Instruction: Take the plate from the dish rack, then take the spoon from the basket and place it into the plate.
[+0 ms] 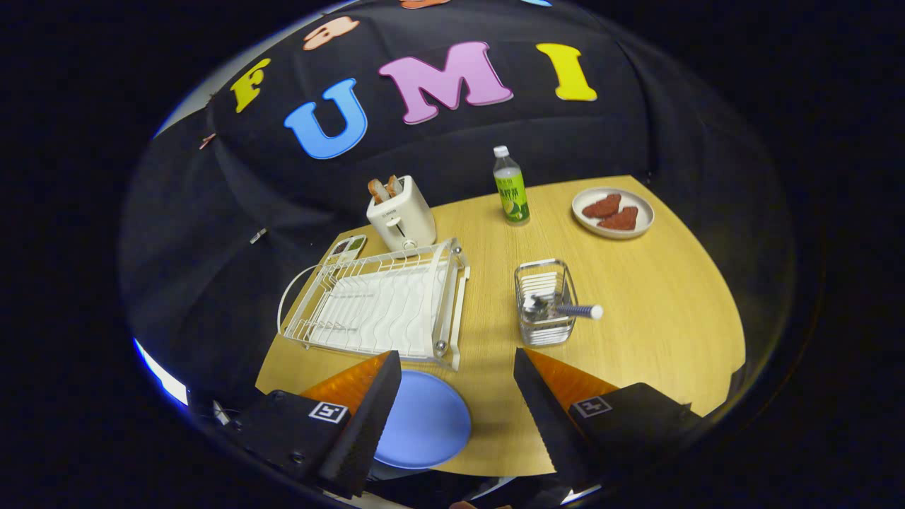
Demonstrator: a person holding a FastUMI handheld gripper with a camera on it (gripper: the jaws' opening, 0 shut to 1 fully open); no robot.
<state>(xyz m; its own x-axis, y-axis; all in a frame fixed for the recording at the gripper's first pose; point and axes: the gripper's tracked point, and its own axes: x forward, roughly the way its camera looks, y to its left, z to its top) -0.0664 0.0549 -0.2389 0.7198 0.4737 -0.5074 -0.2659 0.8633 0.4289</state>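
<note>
Now the claw (456, 396) hangs open and empty above the counter (650, 304), its fingers spread wide. Between them, low in the frame, lies the blue plate (424, 424), already out of the white dish rack (382, 304). Up and right of centre stands the wire basket (544, 302), the spoon (565, 309) inside, handle pointing right. Labels on the toaster (401, 212) and bottle (510, 187) are too small to read.

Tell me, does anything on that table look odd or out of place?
Only mildly: the spoon lies tilted in the wire basket, handle poking over its rim. The blue plate lies flat between the open hand-held gripper fingers. Nothing spilled or damaged.
</note>
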